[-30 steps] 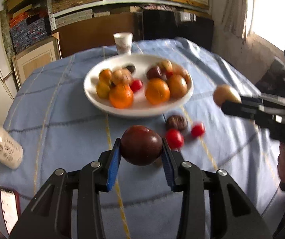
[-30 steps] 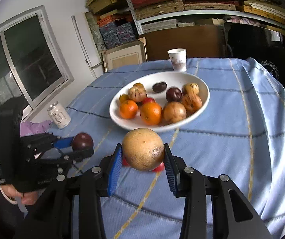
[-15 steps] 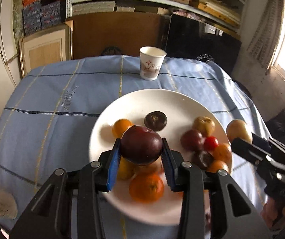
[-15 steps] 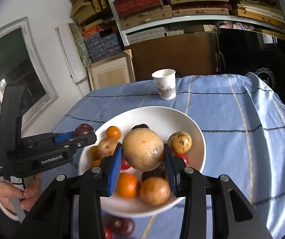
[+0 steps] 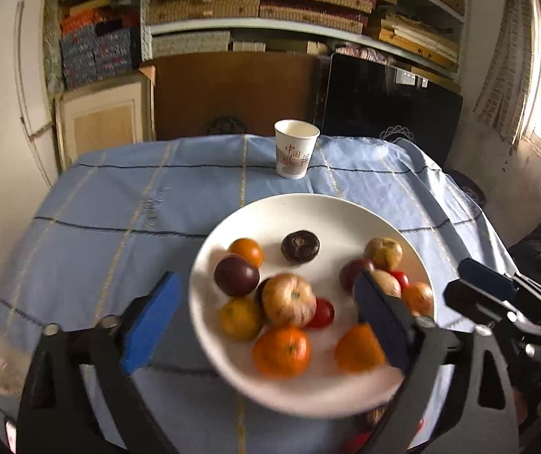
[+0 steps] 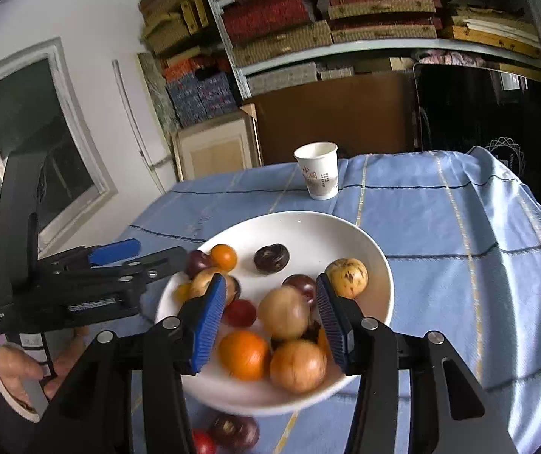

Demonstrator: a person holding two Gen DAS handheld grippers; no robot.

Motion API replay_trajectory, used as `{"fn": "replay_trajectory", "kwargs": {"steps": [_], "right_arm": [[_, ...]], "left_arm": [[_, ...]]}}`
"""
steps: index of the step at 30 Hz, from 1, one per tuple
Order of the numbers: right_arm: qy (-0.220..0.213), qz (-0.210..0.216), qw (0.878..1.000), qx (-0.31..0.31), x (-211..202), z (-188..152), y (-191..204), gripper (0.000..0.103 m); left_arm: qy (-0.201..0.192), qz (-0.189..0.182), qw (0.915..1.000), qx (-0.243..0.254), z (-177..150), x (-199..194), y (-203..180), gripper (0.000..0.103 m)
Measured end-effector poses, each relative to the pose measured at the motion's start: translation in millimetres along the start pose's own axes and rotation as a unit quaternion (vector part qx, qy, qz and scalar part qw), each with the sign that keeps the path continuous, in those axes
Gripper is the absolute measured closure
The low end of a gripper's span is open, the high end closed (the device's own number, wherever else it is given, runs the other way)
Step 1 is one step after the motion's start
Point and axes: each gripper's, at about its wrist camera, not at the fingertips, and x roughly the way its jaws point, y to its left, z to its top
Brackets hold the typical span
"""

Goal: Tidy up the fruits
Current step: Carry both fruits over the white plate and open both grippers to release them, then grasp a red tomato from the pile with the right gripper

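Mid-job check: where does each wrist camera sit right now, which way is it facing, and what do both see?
Left wrist: rides the left gripper, angled down at the white plate; own opening fingers, right gripper at right.
Right wrist: rides the right gripper, angled down over the plate; own opening fingers, left gripper and hand at left.
Shared: plate, paper cup, blue tablecloth, shelves.

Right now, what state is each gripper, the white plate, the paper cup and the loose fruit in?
Left gripper: jaws opening wide, nothing between the pads.
Right gripper: jaws opening, pale tan round fruit between them, apparently released.
Dark purple plum: lying in the plate.
White round plate: holding many fruits.
White paper cup: upright beyond the plate.
Dark fruit and red fruit: on the blue cloth, outside the plate.
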Motion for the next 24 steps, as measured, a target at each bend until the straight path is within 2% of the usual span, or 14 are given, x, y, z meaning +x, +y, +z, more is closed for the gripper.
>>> {"fn": "replay_trajectory", "kwargs": {"steps": [3, 6, 10, 13, 19, 24], "right_arm": [[0.013, -0.009, 1.0, -0.02, -18, -24, 5, 0.045], [0.033, -0.027, 0.998, -0.054, -26, -48, 12, 0.044], [0.071, -0.029, 0.994, -0.077, -23, -73, 19, 0.044], [0.101, -0.027, 0.991, -0.089, -17, -83, 22, 0.044], [0.135, -0.028, 0.984, -0.11, -4, -95, 27, 0.045], [0.149, -0.02, 0.982, -0.117, 1, -101, 31, 0.054]], "left_arm": [[0.0, 0.006, 1.0, -0.002, -28, -25, 1, 0.006], [0.0, 0.002, 1.0, -0.008, -65, -40, 5, 0.005], [0.019, 0.024, 0.9994, -0.016, -108, -36, 10, 0.005], [0.033, 0.03, 0.999, -0.006, -120, -35, 8, 0.005], [0.013, 0.058, 0.9973, 0.043, -123, -45, -6, 0.005], [0.018, 0.057, 0.9977, 0.031, -118, -43, 1, 0.005]]}}
